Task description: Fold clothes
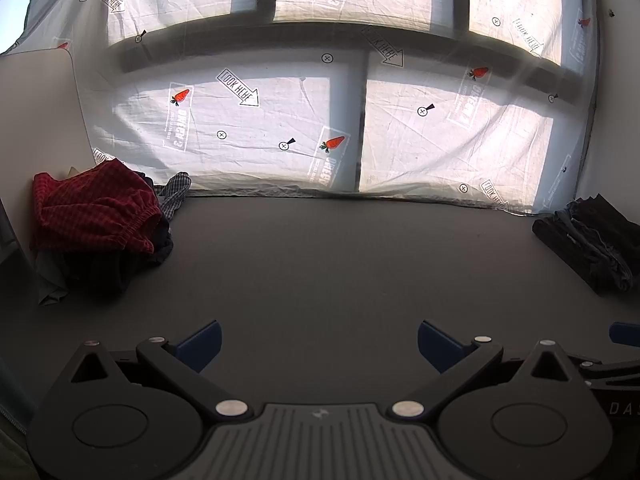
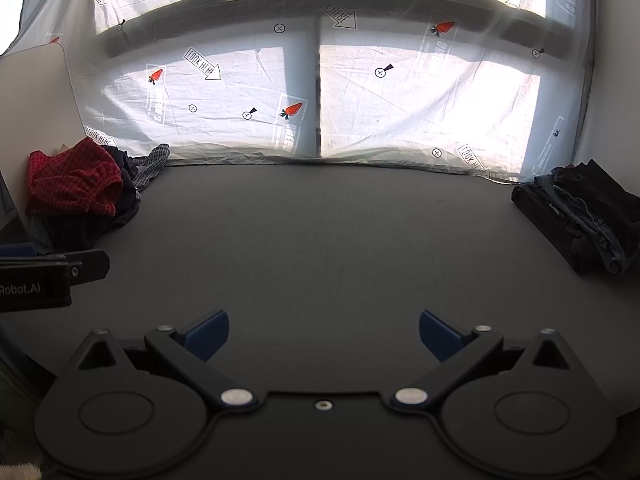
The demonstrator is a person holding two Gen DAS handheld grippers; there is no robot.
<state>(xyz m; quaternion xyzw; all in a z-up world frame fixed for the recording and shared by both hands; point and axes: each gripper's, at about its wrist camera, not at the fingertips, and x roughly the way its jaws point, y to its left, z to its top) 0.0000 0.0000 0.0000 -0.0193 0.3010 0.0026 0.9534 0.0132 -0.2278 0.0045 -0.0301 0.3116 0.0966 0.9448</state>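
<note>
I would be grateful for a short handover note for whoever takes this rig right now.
Left gripper: open, empty, over bare table.
Right gripper: open, empty, beside it.
Unfolded heap, red checked shorts on top, at the table's far left.
Dark pile at far right looks folded.
Left to do: the heap; the red shorts look like the next pick.

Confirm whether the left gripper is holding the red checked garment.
No: the left gripper is open and empty, while the red checked garment lies on the pile far left.
</note>
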